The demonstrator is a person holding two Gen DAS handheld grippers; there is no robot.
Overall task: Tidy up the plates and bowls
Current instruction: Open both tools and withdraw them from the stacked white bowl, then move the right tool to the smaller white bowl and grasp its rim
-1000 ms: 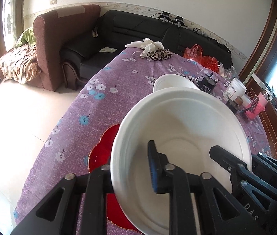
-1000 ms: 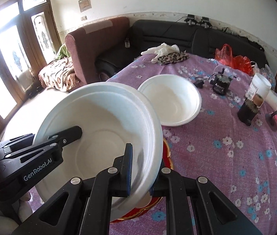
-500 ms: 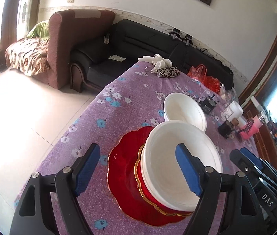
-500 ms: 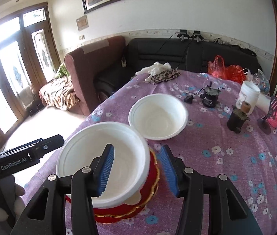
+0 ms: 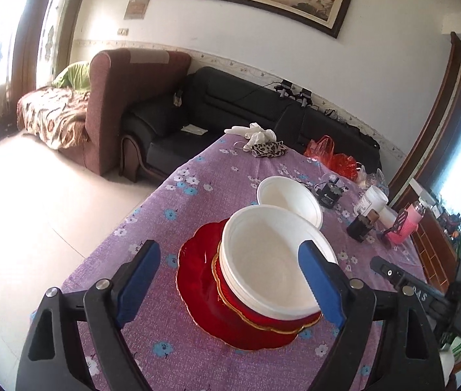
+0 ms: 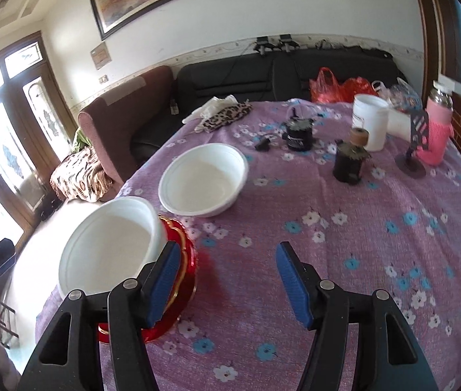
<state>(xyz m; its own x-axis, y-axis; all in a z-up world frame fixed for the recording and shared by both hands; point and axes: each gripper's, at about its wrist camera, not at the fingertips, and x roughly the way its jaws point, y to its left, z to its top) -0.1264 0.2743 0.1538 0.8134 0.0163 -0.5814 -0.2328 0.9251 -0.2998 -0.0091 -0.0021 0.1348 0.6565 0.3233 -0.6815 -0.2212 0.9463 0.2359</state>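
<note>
Worktop in purple floral cloth carries a scalloped red plate; the large white foam bowl, just released, sits on the red dishes there. At twelve o'clock waits a smaller white bowl. Both grippers, left and right, have just spread their fingers and hold nothing; stacking looks next

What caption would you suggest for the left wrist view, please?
Open left gripper backed off a white bowl stacked in a red bowl on a red plate.
</note>
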